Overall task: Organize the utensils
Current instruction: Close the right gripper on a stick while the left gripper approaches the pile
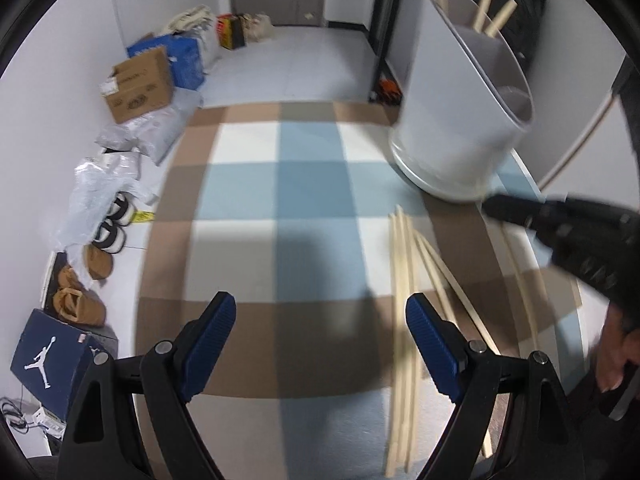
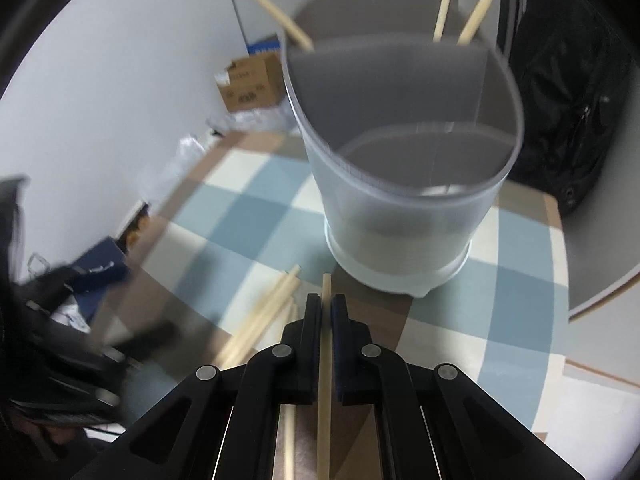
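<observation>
A white divided utensil holder [image 1: 460,120] stands on the checked cloth and holds a few wooden chopsticks [image 1: 494,14]. It fills the right wrist view [image 2: 400,184], just ahead of my right gripper [image 2: 326,308], which is shut on one wooden chopstick [image 2: 325,380]. Several loose chopsticks [image 1: 404,280] lie on the cloth in front of the holder, just left of the right gripper [image 2: 264,320]. My left gripper [image 1: 320,340] is open and empty, above the cloth, with the loose chopsticks by its right finger [image 1: 434,344]. The right gripper shows at the right edge of the left wrist view [image 1: 496,204].
The checked cloth [image 1: 280,184] covers a table. On the floor to the left lie a cardboard box [image 1: 140,84], plastic bags [image 1: 100,184], shoes and a blue shoe box [image 1: 52,356]. A black backpack [image 2: 568,120] sits behind the holder.
</observation>
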A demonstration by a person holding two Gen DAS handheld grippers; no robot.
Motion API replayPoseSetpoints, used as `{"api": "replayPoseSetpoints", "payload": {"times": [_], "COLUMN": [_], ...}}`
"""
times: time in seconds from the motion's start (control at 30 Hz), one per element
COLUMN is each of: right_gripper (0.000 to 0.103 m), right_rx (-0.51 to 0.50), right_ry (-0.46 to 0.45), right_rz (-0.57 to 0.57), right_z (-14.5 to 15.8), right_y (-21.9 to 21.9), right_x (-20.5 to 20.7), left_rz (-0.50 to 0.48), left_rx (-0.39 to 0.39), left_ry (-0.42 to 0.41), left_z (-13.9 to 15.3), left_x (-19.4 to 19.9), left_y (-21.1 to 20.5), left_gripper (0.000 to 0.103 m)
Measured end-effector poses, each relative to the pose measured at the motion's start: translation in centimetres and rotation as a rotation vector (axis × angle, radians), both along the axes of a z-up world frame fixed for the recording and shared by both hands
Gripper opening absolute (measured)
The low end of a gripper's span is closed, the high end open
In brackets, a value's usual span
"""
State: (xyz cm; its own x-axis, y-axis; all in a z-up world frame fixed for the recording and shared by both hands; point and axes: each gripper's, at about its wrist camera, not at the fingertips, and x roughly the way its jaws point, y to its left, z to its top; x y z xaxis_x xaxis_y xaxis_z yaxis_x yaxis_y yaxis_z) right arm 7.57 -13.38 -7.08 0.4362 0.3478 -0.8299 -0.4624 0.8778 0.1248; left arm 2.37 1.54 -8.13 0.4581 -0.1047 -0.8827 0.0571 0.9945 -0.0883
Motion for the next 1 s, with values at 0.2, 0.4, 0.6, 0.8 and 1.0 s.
{"api": "replayPoseSetpoints", "payload": {"times": [0.2, 0.4, 0.6, 0.8, 1.0], "right_gripper": [0.004, 0.004, 0.004, 0.004, 0.005], "right_rx": [0.094, 0.155, 0.198, 0.239, 0.287], "right_ry": [-0.037, -0.064, -0.081, -0.081, -0.085], "right_rz": [-0.023, -0.051, -0.069, -0.080, -0.102], "right_z": [2.3, 3.4, 4.8, 4.9, 5.6], "right_y": [-1.8, -3.0, -4.3, -5.0, -6.1], "right_x": [-1.1, -1.3, -1.7, -1.5, -1.4], "left_rz": [-0.030, -0.029, 0.000, -0.002, -0.027], "left_rx": [0.079, 0.097, 0.120, 0.126, 0.137], "left_ry": [0.051, 0.074, 0.082, 0.073, 0.067], "left_z": [-1.2, -1.7, -2.1, -2.0, -2.1], "left_x": [-0.1, 0.0, 0.5, 0.9, 1.9], "left_y": [-1.4, -1.8, -1.7, -2.1, -2.9], "left_gripper": [0.084, 0.084, 0.084, 0.084, 0.084]}}
